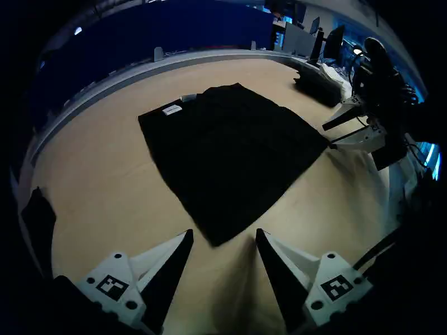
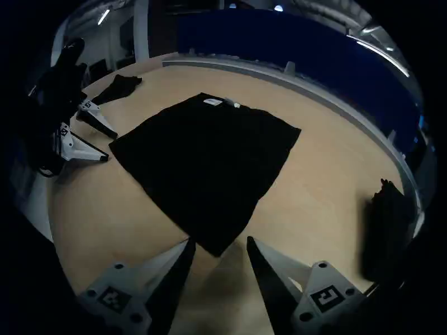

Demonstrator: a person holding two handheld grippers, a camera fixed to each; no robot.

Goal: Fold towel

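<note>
- Left gripper view: the left gripper had its fingers apart with nothing between the pads. The near corner of the black towel lay just ahead of the gap.
- Right gripper view: the right gripper had its fingers apart too and gripped nothing. Another towel corner pointed into its gap.
- The towel lay spread flat on the middle of the wooden table, set diagonal to the table edges. A white label faced up near the towel's far corner.
- Left gripper view also caught the right gripper at the towel's right-hand corner, tips spread and just beside the cloth. Couldn't tell if they touched it.
- A dark cloth pile sat near the table's far right edge.
- Another dark cloth sat at the left edge, well apart from the towel.
- A blue partition ran behind the far table edge.
</note>
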